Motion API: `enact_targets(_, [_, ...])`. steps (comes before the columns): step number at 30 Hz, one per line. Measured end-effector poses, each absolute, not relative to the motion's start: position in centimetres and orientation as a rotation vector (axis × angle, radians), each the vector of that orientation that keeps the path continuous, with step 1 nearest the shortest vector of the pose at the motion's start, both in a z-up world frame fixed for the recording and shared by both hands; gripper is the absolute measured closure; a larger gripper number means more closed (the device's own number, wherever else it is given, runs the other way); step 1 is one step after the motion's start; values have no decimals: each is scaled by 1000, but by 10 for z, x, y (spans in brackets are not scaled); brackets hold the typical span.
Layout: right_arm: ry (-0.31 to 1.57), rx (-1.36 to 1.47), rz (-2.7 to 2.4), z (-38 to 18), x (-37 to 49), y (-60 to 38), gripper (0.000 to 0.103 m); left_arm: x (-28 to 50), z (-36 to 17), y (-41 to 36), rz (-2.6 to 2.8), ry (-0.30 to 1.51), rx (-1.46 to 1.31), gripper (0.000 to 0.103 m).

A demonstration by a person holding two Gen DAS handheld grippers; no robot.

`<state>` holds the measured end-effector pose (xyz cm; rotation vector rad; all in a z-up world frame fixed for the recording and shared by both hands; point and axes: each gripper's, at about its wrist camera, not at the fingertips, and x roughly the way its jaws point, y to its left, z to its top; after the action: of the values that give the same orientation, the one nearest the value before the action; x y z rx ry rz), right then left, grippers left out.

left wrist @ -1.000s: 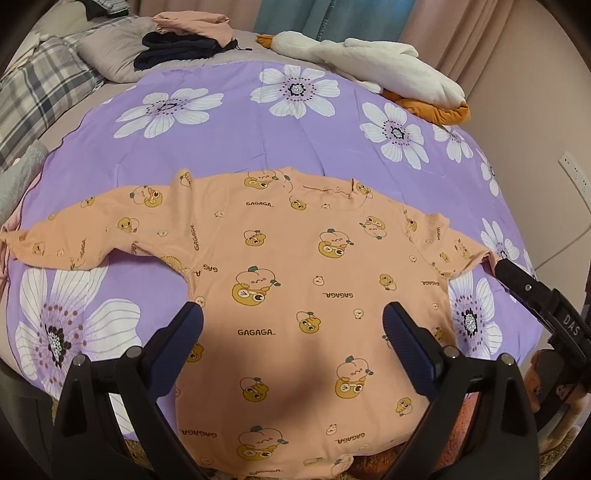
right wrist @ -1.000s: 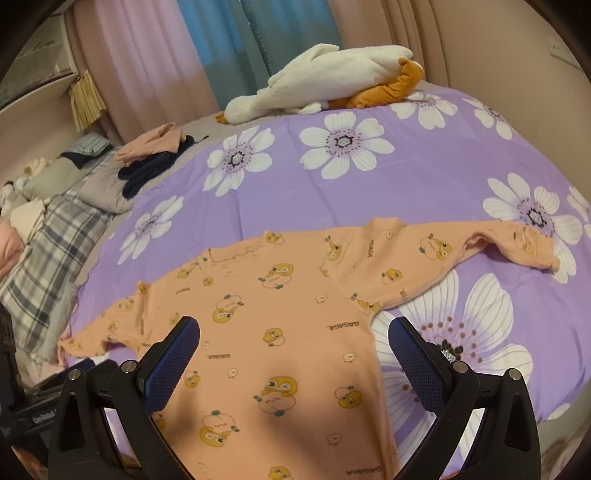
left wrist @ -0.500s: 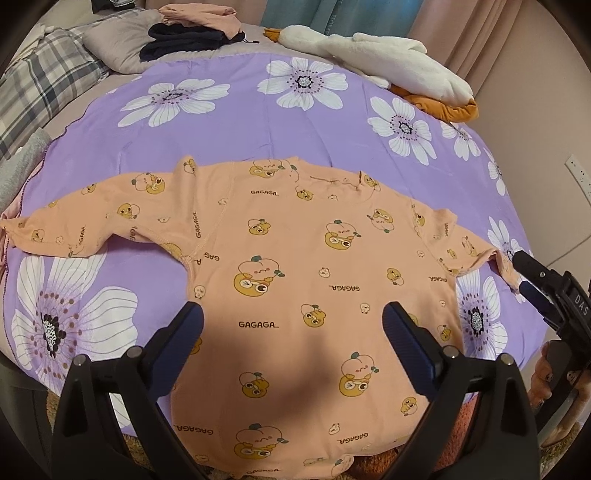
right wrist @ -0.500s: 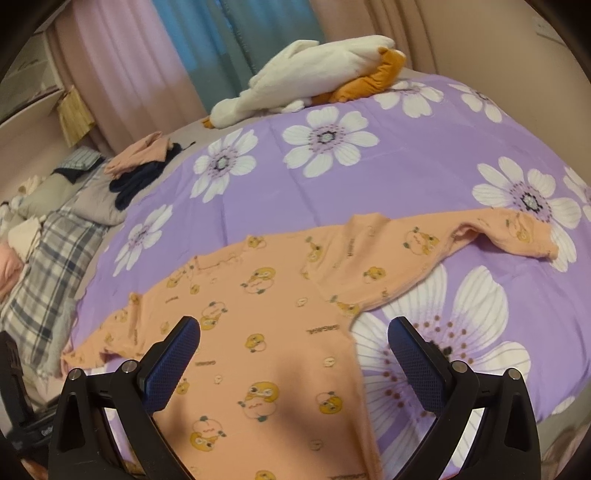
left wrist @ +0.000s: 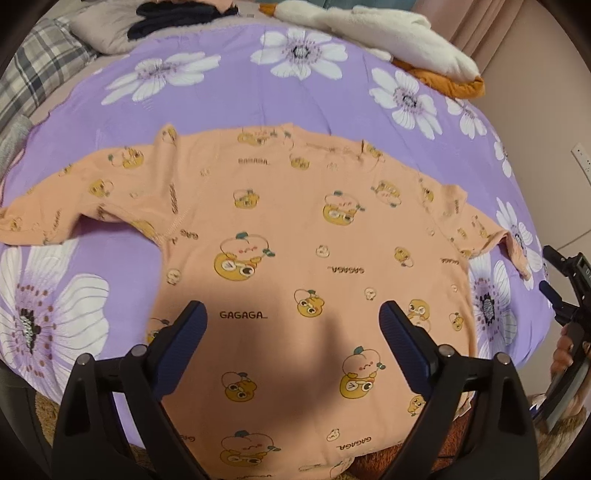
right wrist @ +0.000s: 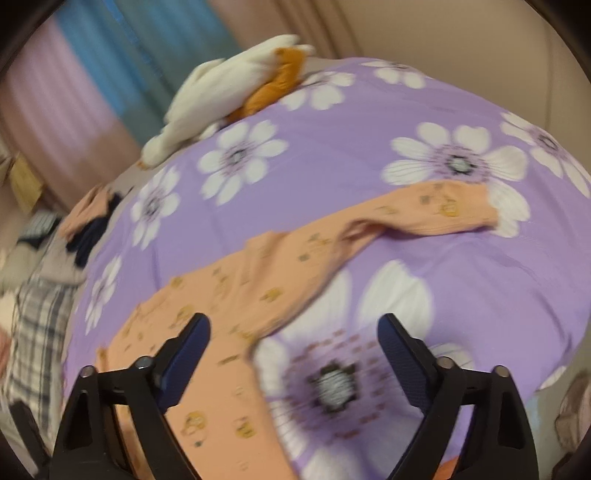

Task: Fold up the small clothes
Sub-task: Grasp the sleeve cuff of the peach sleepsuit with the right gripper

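Both claws are empty: the left gripper point(left wrist: 291, 325) hangs wide over the orange shirt point(left wrist: 295, 258), and the right gripper point(right wrist: 293, 345) is closing with nothing between its jaws. The shirt lies flat at the bed's point(left wrist: 229, 96) near edge, sleeves out. Folding hasn't begun, I think; next, grab that right sleeve point(right wrist: 436, 210).

One orange long-sleeved shirt point(left wrist: 295, 236) lies on one bed with a single purple flowered cover point(left wrist: 236, 99). One white plush toy point(left wrist: 380, 33), one plaid blanket point(left wrist: 33, 70) and one pile of dark and pink clothes point(left wrist: 177, 18) sit at the far end. Two grippers appear, each with two fingers.
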<state>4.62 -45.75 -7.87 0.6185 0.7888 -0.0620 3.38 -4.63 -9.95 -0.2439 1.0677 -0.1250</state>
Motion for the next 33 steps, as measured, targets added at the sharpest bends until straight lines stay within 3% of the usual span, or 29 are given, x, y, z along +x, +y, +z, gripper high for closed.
enact_targets(4, [783,728,-174,-92,46,-510,26,43,-116,-47,-119,1113,-264,14])
enact_targets(10, [785,930,-252,-123,57,-571,29,53,-136,-50,-116,1155,-265,25])
enact_targets(16, [816,1105,-295,-159,78,-604,34,58,-147,-49,-104,1158,-235,27])
enact_targets(19, [825,1175,-288,-176,89,-613,46,59,-150,-47,-110,1161,-239,27])
enact_targets(21, [835,1163,-277,-182,101,-614,60,61,-150,-45,-116,1160,-253,27])
enact_targets(23, [867,1132,-317,-184,109,-615,90,62,-150,-43,-119,1163,-264,27])
enact_targets(26, [808,983,-359,-154,104,-613,96,63,-150,-40,-124,1169,-289,27])
enact_targets(29, [745,873,-429,-128,92,-617,96,62,-149,-39,-129,1172,-304,27])
enact_targets(33, [772,863,-447,-140,89,-636,97,61,-149,-40,-131,1170,-297,26])
